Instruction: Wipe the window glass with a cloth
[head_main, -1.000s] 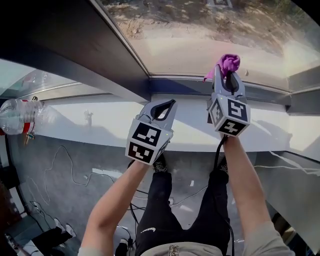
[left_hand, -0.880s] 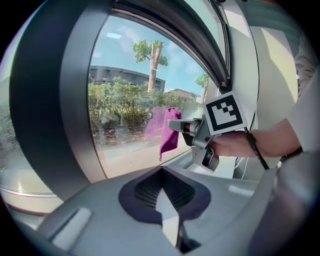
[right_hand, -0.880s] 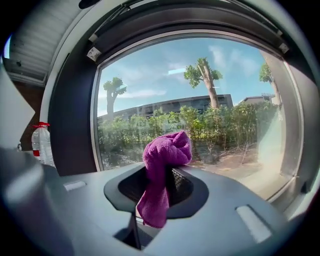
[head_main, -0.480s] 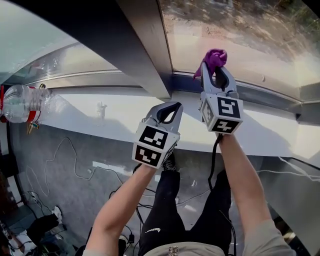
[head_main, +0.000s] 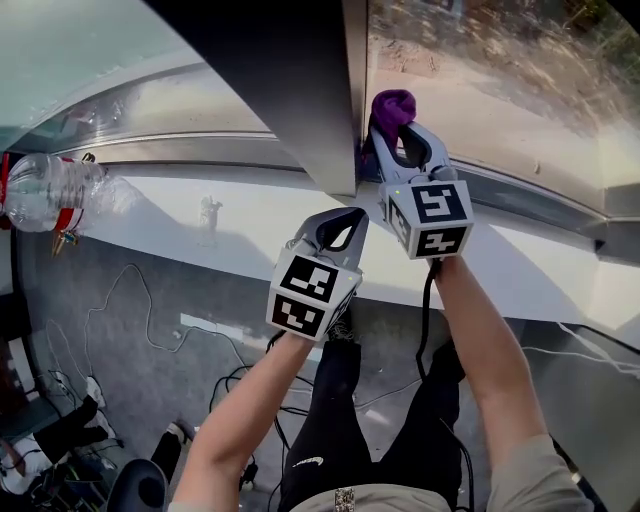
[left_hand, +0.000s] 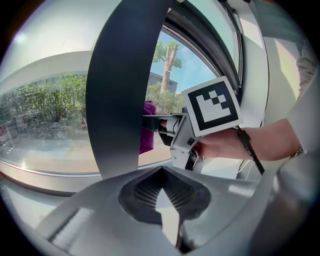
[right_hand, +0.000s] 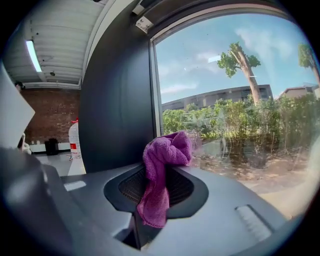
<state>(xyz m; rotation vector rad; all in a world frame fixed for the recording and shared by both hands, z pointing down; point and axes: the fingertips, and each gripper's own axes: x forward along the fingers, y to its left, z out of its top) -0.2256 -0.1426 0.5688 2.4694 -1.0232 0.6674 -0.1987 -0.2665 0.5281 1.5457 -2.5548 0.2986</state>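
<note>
Pinching the soft, limp cloth (right_hand: 162, 165) by its bunch, right tongs (head_main: 397, 128) reach the glass (right_hand: 240, 100); left tongs (head_main: 350, 216) pressed together, empty.

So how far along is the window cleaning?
Done: the right hand-held gripper is shut on the purple cloth. In hand: cloth at the window glass's bottom corner, beside the dark post. Left: likely the rest of the pane. The left hand-held gripper is shut, empty.

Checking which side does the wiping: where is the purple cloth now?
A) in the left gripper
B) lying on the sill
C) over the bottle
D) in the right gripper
D: the right gripper is shut on the purple cloth; the left gripper is shut on nothing.
</note>
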